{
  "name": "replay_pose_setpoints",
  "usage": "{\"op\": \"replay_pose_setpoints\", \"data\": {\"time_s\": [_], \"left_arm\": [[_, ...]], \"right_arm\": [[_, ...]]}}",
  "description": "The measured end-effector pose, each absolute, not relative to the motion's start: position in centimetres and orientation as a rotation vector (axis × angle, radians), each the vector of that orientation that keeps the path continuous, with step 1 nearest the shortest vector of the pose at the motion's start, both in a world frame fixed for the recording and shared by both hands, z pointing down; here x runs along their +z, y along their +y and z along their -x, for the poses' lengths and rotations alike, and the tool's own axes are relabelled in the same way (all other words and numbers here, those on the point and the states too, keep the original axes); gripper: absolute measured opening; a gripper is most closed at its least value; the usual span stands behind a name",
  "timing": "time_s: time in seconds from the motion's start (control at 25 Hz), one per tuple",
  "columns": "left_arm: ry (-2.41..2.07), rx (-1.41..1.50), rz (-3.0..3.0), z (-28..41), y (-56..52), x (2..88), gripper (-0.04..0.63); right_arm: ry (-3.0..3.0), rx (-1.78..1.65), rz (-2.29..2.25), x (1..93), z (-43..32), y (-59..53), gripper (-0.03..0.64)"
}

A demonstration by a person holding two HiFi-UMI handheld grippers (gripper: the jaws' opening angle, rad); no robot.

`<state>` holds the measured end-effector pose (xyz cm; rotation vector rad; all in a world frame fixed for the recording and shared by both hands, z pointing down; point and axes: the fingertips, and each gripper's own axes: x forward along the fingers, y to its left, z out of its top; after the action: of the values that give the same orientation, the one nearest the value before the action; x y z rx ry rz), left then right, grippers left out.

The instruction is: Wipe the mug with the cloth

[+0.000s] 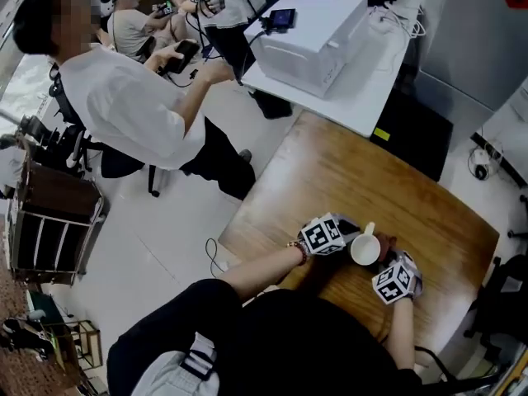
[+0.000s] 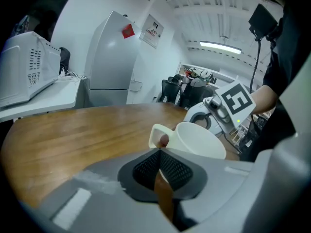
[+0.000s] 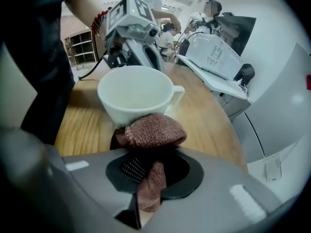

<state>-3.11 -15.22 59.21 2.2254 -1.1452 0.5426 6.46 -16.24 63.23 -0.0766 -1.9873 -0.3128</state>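
Note:
A white mug point(image 1: 365, 249) stands on the wooden table point(image 1: 355, 163) between my two grippers, its handle pointing away from me. My left gripper point(image 1: 350, 231) is shut, and its tips point(image 2: 160, 155) sit against the mug's point(image 2: 199, 140) side with nothing between them. My right gripper point(image 3: 146, 165) is shut on a reddish-brown cloth point(image 3: 153, 132). The cloth is bunched up and pressed against the near wall of the mug point(image 3: 133, 93). In the head view the cloth point(image 1: 386, 243) shows as a small brown patch right of the mug. The mug's base is hidden in both gripper views.
A white bench with a white appliance point(image 1: 309, 27) stands beyond the table's far edge. A person in a white shirt point(image 1: 132, 106) sits to the left, near a dark shelf cart point(image 1: 49, 221). The table's left edge point(image 1: 247, 205) drops to pale floor.

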Motion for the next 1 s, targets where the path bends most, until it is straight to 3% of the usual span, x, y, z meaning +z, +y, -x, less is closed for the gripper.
{"op": "replay_pose_setpoints", "data": {"time_s": [0.36, 1.0], "left_arm": [[-1.185, 0.506, -2.185, 4.9, -11.4, 58.5, 0.000], [-1.279, 0.458, -2.149, 5.4, -14.1, 57.7, 0.000]], "right_arm": [[-2.086, -0.293, 0.016, 56.1, -6.6, -9.9, 0.061], [-1.958, -0.368, 0.062, 61.6, -5.2, -11.7, 0.061]]}}
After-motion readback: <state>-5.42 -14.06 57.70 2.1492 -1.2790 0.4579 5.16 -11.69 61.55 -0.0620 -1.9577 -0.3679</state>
